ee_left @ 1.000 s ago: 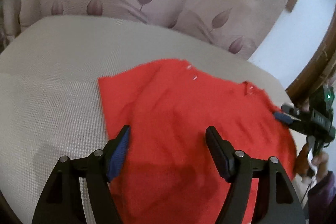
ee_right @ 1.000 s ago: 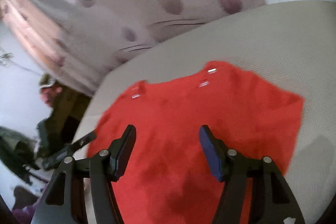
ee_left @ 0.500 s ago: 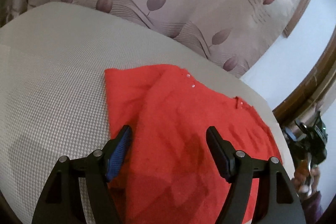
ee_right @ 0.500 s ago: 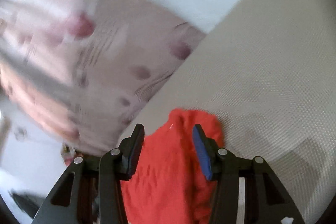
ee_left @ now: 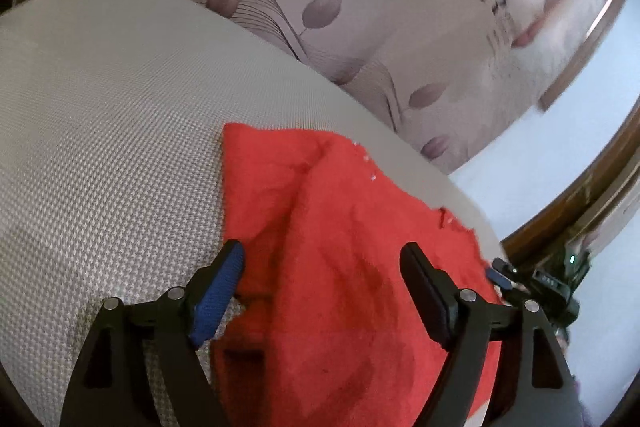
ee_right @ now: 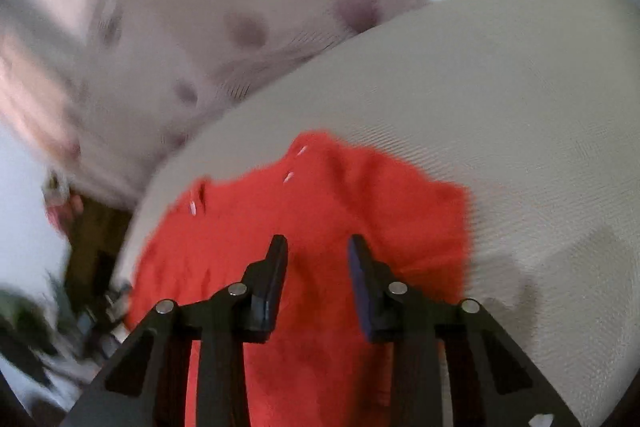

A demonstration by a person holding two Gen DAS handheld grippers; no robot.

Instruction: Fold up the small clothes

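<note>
A small red garment [ee_left: 340,247] lies spread and rumpled on a beige woven cushion [ee_left: 112,147]. My left gripper [ee_left: 322,259] is open and empty just above the garment's near left part. In the right wrist view, which is blurred, the garment [ee_right: 320,211] shows small white snaps at its far edge. My right gripper [ee_right: 318,247] is partly open and empty above the garment's middle. The right gripper also shows in the left wrist view [ee_left: 536,283] at the garment's right edge.
A pale curtain with purple leaf print [ee_left: 320,7] hangs behind the cushion. A brown wooden frame [ee_left: 580,195] and a pale wall are at the right. The cushion [ee_right: 520,107] extends bare to the right of the garment.
The right gripper swung back over the garment's middle, its jaws narrower than a second ago. The left gripper came lower and closer to the garment's left edge. The garment looks more rumpled.
</note>
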